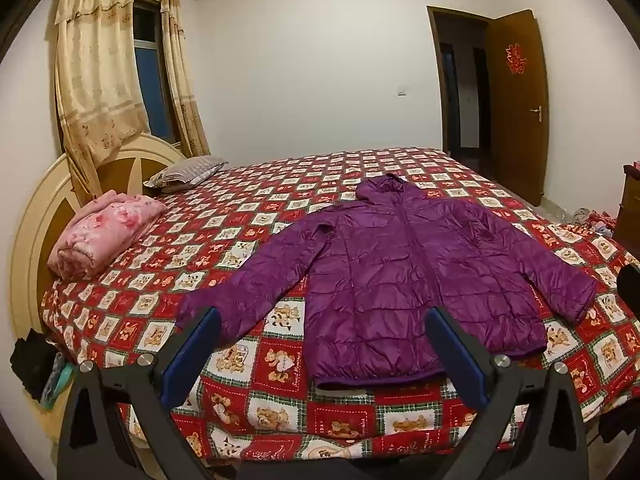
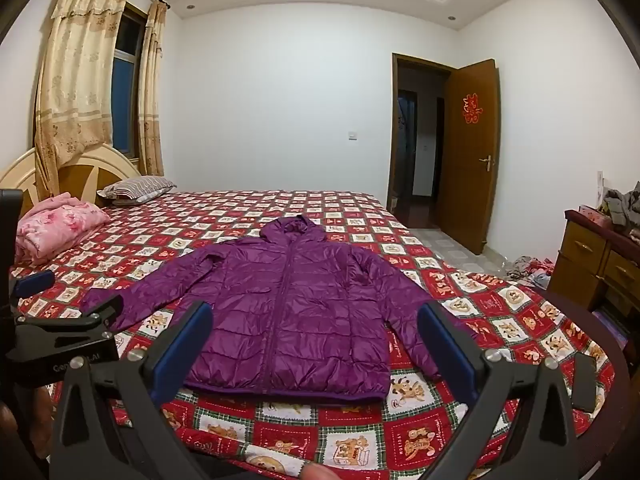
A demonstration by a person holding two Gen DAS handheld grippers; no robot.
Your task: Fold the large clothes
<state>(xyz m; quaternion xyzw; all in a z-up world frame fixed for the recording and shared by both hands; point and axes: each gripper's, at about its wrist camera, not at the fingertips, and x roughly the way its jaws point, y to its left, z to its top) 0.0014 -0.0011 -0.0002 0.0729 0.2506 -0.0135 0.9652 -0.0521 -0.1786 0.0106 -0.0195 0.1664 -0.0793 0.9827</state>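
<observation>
Jacket (image 1: 400,276): purple, quilted, shiny, hooded. Lies flat and face up on the bed (image 1: 256,208), front zipped shut along the middle, hood (image 2: 291,227) toward the far side, hem toward the near edge. Both sleeves spread outward and down from the shoulders; unfolded. Fabric lightly wrinkled.

Bed cover: red, white and green checks printed with teddy bears.

Left gripper (image 1: 324,344): blue-padded fingers (image 1: 192,348) spread wide, nothing between them, hovering over the near edge of the bed; one finger overlaps the cuff of the sleeve in view, contact cannot be told.

Right gripper (image 2: 314,342): fingers (image 2: 444,344) spread wide, empty, above the hem.

Also on the bed: folded pink blanket (image 1: 104,232) and striped pillow (image 1: 188,170) by the headboard (image 1: 28,216).
</observation>
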